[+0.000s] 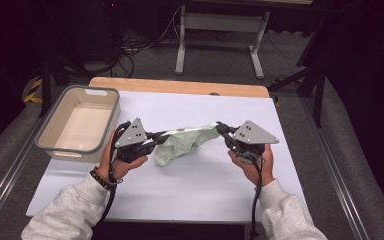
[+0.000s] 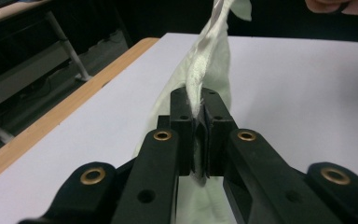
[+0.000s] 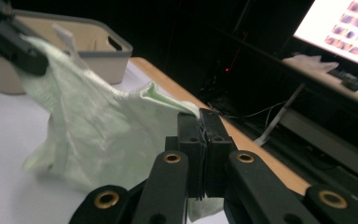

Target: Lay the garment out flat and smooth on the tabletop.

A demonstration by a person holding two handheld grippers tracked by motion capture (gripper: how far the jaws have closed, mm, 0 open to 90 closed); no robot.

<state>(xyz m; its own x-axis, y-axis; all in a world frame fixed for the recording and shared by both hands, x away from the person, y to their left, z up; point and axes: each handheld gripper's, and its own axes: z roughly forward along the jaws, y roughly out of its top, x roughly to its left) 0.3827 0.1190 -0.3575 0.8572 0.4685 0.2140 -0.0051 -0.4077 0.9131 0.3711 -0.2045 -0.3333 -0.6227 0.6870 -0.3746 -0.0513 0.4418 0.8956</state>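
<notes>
Now both pinch the cloth (image 1: 182,142): left hand-held gripper (image 1: 156,135) clamps one end, right hand-held gripper (image 1: 221,128) the other; long axis runs between them, middle sagging to tabletop (image 1: 190,190).

one pale green cloth (image 1: 180,142) – one grey bin (image 1: 80,120) – two grippers: left (image 1: 156,136), right (image 1: 221,128).

A pale green crumpled cloth (image 1: 182,142) hangs stretched above the white table, its lower fold touching it
</notes>
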